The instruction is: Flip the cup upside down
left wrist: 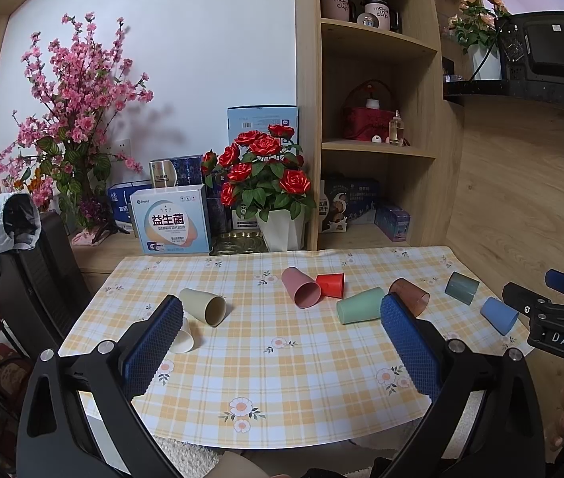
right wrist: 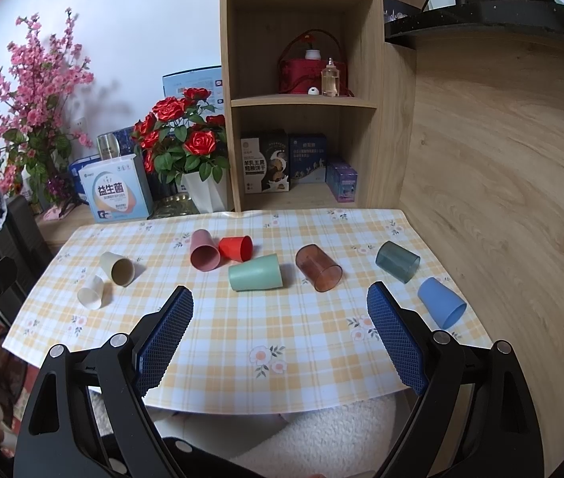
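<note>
Several cups lie on their sides on the checked tablecloth (right wrist: 282, 342): white (right wrist: 91, 292), beige (right wrist: 118, 268), pink (right wrist: 203, 255), red (right wrist: 236, 247), mint green (right wrist: 256, 273), clear brown (right wrist: 318, 267), dark teal (right wrist: 397, 261) and blue (right wrist: 441, 302). My left gripper (left wrist: 280, 310) is open and empty above the table's front, its left pad in front of the white cup (left wrist: 184, 336). My right gripper (right wrist: 280, 298) is open and empty, hovering short of the mint and brown cups. It also shows at the right edge of the left wrist view (left wrist: 552, 310).
A white pot of red roses (right wrist: 186, 143), boxes (right wrist: 116, 193) and a pink blossom plant (right wrist: 31, 91) stand behind the table. A wooden shelf unit (right wrist: 301, 91) rises at the back. A black chair (left wrist: 35, 275) stands left of the table. A wooden wall panel (right wrist: 500, 159) runs along the right.
</note>
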{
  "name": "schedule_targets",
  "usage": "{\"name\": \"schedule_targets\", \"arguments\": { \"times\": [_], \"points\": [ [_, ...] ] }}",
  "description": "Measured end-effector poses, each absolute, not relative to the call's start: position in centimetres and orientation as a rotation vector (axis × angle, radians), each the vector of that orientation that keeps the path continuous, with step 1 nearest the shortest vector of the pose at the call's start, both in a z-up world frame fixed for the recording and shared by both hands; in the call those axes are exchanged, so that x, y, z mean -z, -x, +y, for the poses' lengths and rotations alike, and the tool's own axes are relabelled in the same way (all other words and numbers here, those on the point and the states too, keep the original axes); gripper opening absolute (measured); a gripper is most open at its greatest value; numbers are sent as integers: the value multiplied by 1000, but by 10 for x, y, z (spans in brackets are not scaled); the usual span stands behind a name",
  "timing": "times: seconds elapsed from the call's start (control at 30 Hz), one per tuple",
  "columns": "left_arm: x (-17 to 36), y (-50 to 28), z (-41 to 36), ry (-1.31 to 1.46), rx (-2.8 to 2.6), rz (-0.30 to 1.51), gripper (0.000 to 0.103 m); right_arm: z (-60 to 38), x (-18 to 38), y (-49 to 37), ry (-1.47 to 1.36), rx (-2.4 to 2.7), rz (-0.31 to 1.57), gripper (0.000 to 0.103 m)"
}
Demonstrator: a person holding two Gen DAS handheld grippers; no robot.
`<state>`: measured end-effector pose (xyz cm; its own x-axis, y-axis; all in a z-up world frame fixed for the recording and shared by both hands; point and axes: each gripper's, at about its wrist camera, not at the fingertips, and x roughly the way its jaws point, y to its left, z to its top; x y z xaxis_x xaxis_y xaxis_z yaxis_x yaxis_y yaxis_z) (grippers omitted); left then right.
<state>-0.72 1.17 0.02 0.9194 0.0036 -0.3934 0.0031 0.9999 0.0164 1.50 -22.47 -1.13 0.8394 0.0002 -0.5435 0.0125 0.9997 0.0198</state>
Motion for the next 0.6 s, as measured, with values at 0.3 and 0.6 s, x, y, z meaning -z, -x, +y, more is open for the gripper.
{"name": "schedule_targets", "arguments": {
  "times": [0.3, 0.6],
  "points": [
    [2, 7, 10, -16, -2, 409, 97, -224, 10, -15, -23, 6, 576, 86],
    [2, 7, 10, -15, -2, 409, 97, -224, 10, -15, -25, 6, 577, 86]
  ]
}}
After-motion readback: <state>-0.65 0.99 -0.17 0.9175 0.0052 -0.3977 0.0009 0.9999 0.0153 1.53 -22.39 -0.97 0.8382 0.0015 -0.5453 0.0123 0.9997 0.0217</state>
